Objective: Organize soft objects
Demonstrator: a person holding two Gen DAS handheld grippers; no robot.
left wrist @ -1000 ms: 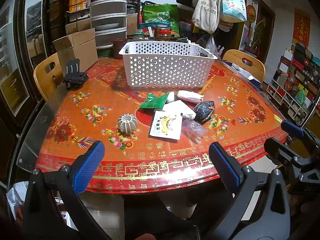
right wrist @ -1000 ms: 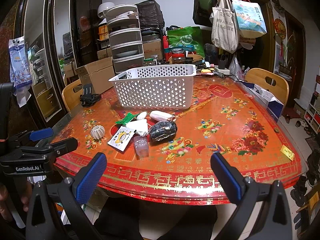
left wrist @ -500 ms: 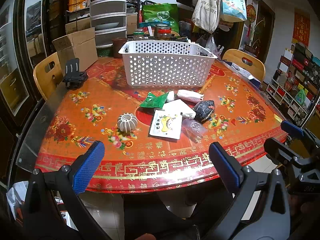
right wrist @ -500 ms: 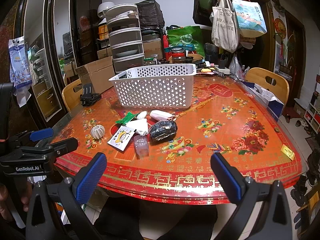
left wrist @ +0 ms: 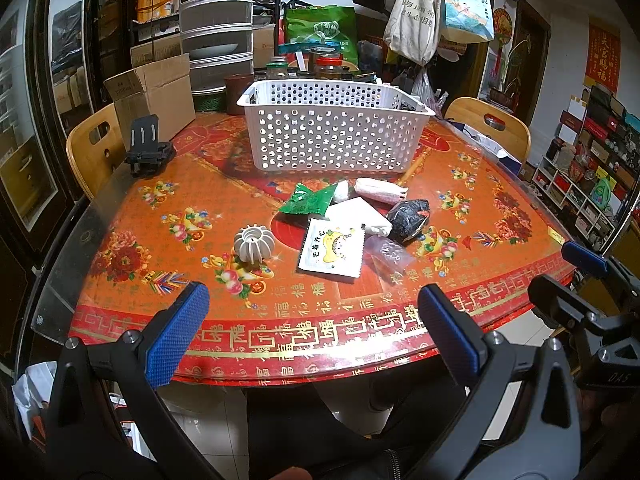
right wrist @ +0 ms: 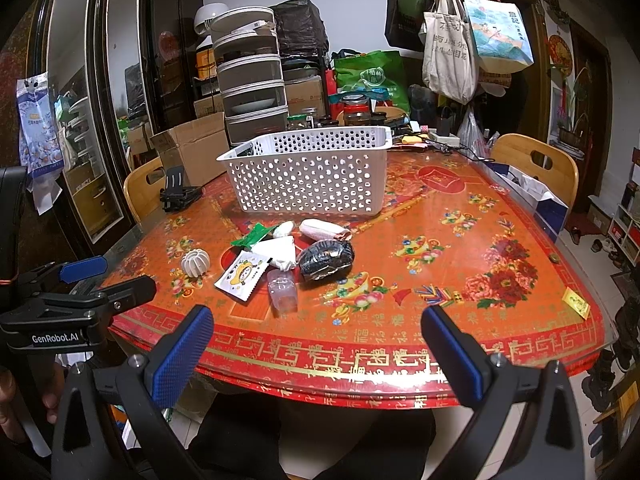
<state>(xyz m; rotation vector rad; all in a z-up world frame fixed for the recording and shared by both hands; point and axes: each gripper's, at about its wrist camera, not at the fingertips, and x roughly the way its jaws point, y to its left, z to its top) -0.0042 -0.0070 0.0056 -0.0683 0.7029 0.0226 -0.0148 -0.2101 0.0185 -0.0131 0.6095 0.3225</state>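
A white perforated basket (left wrist: 332,136) (right wrist: 312,176) stands at the far middle of the red patterned table. In front of it lies a cluster of soft items: a green packet (left wrist: 308,200), a white sachet with a yellow cartoon (left wrist: 332,250) (right wrist: 242,274), a white pouch (left wrist: 356,216), a pale roll (left wrist: 378,191), a black bundle (left wrist: 408,218) (right wrist: 326,260), a clear bag (left wrist: 386,254) and a white ribbed ball (left wrist: 254,244) (right wrist: 195,263). My left gripper (left wrist: 312,328) and right gripper (right wrist: 316,344) are open and empty, held at the table's near edge.
A black phone stand (left wrist: 146,150) sits at the table's far left. Wooden chairs (left wrist: 92,148) (right wrist: 536,164) stand on both sides. A cardboard box (left wrist: 154,92), jars and stacked drawers crowd the back. A yellow tag (right wrist: 576,306) lies near the right edge.
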